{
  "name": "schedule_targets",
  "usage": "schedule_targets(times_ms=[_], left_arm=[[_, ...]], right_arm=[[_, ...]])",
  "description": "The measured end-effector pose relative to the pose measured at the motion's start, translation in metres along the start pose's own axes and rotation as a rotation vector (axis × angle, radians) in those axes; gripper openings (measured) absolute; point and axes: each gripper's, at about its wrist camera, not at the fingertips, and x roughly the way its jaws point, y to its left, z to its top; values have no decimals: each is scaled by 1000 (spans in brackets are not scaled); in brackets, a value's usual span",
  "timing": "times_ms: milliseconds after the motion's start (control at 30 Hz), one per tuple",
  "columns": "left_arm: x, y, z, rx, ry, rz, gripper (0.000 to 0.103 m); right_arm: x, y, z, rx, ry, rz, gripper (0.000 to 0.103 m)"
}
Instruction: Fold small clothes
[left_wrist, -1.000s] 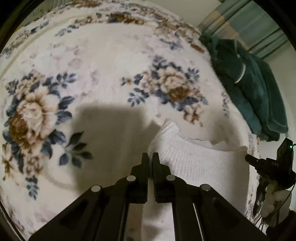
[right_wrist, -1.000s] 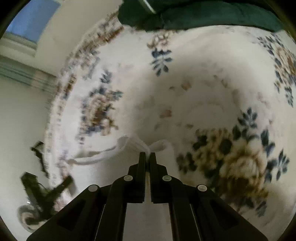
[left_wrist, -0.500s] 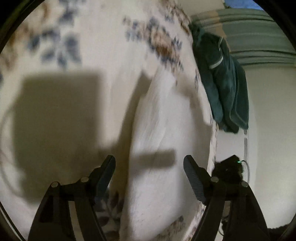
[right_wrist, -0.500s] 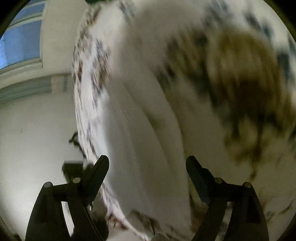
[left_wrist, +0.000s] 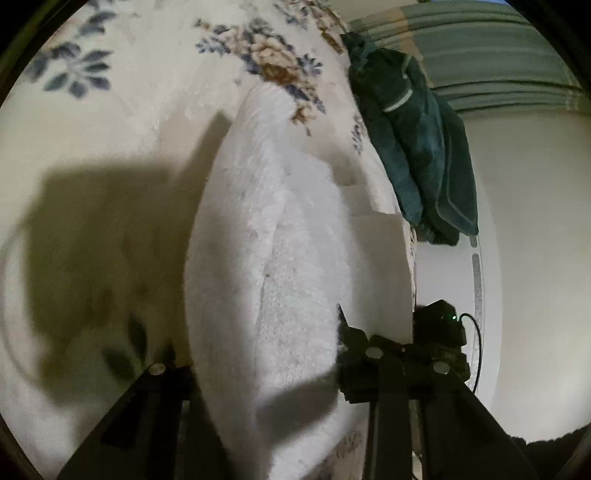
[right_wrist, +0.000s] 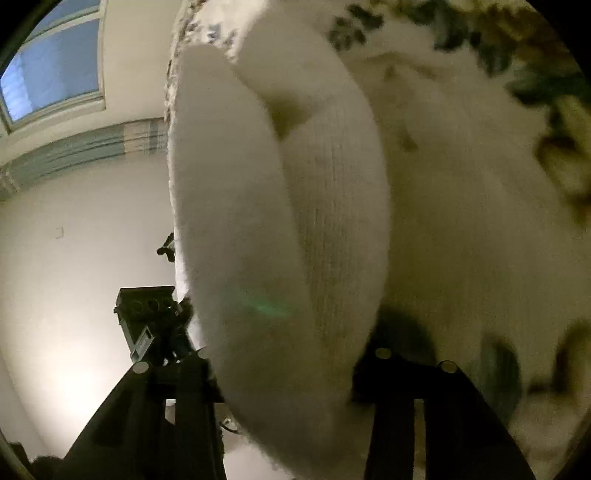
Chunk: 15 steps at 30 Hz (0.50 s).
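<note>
Between the closing fingers of the left gripper (left_wrist: 264, 354) bulges a white knitted garment (left_wrist: 273, 258); whether the pads already press it cannot be told. The right gripper (right_wrist: 286, 354) is closing too, the same garment (right_wrist: 280, 221) filling the gap between its fingers. Beneath and beyond the garment spreads a floral blanket (left_wrist: 122, 122). Farther off, right of the left gripper, lies a dark green towel (left_wrist: 413, 147).
</note>
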Motion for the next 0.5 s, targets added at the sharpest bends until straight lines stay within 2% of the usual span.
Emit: schedule_targets(times_ms=[100,167,267,333,400,500], left_arm=[[-21,-13,-35,15,14,36,29],[-32,-15,-74,12,51,83,29],[-42,5,-126,-48,98,135,30],[-40,16,-160,-109,131,170,31],[-35,26,-187,-151,146,203,32],[-34,32,-202,-169,126,232,37]], right_arm=[[-10,5,-43,6,28,2,44],[-13,0,-79,24,57,-6,44],[-9,-24,-139,91,110,-35,44],[-6,-43,-165,132,127,-61,44],[-2,-63,-184,179,129,-92,44],[1,-77,-192,204,121,-113,44]])
